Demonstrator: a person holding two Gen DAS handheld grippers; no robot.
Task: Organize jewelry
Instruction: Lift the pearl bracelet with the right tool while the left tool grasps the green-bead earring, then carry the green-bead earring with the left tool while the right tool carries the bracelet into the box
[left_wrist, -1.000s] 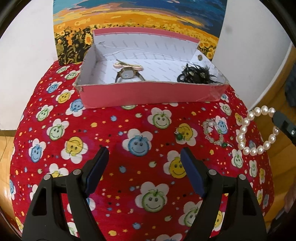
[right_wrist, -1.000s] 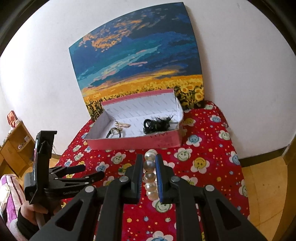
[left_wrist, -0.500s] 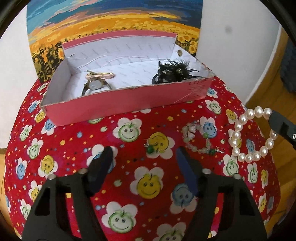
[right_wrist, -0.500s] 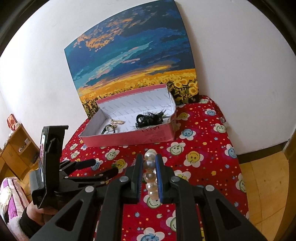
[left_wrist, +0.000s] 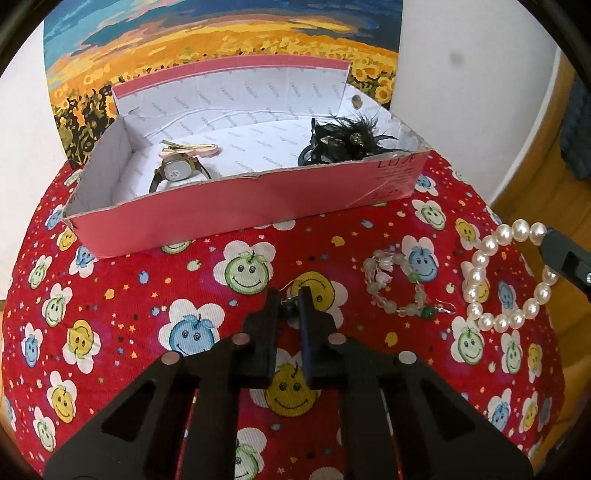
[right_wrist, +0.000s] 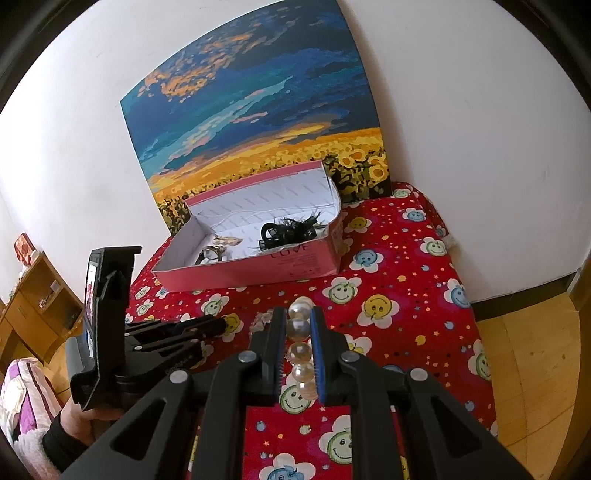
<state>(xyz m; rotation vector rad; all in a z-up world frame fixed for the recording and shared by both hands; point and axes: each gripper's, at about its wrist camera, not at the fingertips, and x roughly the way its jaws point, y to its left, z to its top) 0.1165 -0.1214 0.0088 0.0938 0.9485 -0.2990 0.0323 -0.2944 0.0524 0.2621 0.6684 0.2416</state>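
Left wrist view: one pink cardboard box (left_wrist: 258, 206), open, marked "LOVE" at its right end, sits at twelve o'clock on the red smiley-flower cloth (left_wrist: 129, 314). Inside lie three things: a wristwatch (left_wrist: 176, 171), a pink hair clip (left_wrist: 190, 148) just behind it, and a black feather hairpiece (left_wrist: 345, 138) at the right end. The left gripper (left_wrist: 288, 306) has its fingers pinched on one green-bead earring (left_wrist: 290, 306). At two o'clock lies one pale bead bracelet (left_wrist: 397, 284) with a green bead; at three o'clock hangs one pearl bracelet (left_wrist: 495, 280).

Right wrist view: the right gripper (right_wrist: 299, 332) is clamped on the pearl bracelet (right_wrist: 298, 326), held above the cloth; five round glossy pearls show between its fingers. One sunflower painting (right_wrist: 255, 118) leans at twelve o'clock.
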